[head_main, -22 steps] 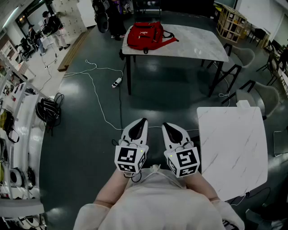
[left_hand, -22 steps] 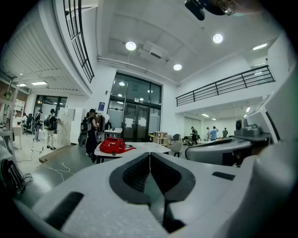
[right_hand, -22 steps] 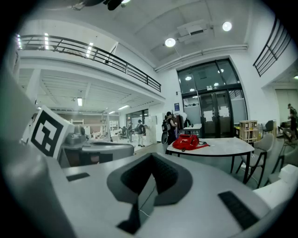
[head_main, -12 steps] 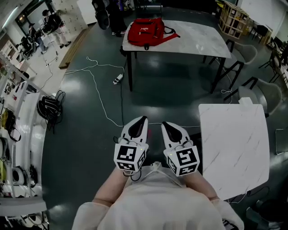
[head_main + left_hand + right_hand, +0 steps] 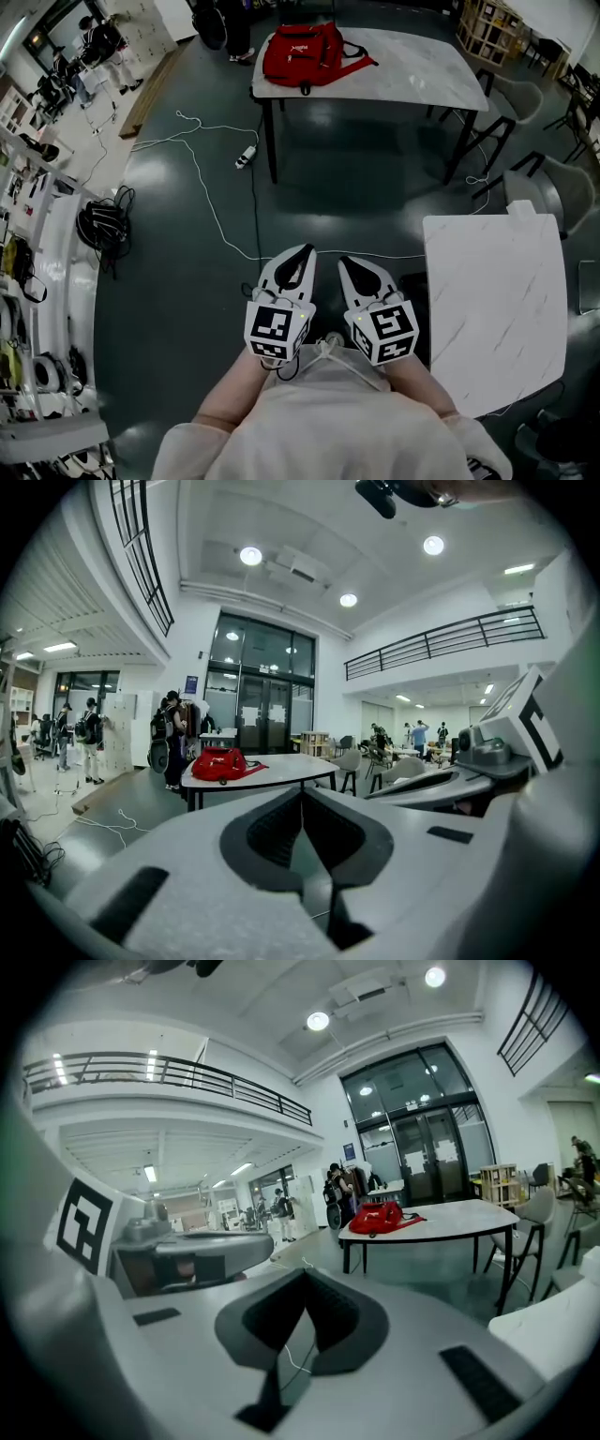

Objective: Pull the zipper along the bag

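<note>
Up close, left tool [image 5: 302, 793], right tool [image 5: 305, 1277] are closed.

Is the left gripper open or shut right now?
Shut. The jaw tips of the left gripper meet in its own view, nothing between them; the red bag lies on a distant table.

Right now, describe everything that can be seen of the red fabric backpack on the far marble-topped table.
The red fabric backpack lies slumped and soft at the left end of the white marble-look table, as the head view shows it. Its red straps trail to the right across the tabletop. A small pale mark sits on its upper face, too small to read. Whether its zipper is open or shut cannot be told at this distance. Only the table touches it.
</note>
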Tool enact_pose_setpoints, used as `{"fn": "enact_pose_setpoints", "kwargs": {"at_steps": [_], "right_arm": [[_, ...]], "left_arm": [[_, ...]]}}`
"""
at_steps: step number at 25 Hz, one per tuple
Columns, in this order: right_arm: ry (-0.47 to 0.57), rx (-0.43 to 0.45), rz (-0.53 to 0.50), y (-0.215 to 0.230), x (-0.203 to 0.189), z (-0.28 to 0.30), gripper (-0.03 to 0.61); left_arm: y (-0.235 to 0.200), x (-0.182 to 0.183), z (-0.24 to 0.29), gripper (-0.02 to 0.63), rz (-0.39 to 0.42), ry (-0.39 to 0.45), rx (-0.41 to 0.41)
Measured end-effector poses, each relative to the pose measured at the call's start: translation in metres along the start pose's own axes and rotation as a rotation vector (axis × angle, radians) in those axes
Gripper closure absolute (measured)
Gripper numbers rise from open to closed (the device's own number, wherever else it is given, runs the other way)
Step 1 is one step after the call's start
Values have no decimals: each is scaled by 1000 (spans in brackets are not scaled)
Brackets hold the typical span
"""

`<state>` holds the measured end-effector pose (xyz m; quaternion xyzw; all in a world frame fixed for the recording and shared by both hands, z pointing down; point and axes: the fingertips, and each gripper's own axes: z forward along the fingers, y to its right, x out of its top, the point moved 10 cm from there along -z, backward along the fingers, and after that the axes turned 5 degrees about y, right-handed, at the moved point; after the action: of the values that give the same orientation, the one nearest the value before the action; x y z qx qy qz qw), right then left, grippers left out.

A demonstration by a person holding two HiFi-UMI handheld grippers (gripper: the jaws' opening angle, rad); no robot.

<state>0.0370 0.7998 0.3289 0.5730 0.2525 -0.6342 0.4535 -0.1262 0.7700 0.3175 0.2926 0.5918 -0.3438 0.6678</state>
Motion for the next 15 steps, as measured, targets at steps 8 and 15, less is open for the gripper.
{"fn": "enact_pose_setpoints", "kwargs": {"at_steps": [8, 15], "right_arm": [[-71, -13, -21, 20, 11, 89, 551], [-105, -86, -23, 44, 45, 200, 551]], "left_arm": [[-78, 0, 65, 592, 58, 3, -13], [-184, 12, 140, 592, -22, 16, -49]]}}
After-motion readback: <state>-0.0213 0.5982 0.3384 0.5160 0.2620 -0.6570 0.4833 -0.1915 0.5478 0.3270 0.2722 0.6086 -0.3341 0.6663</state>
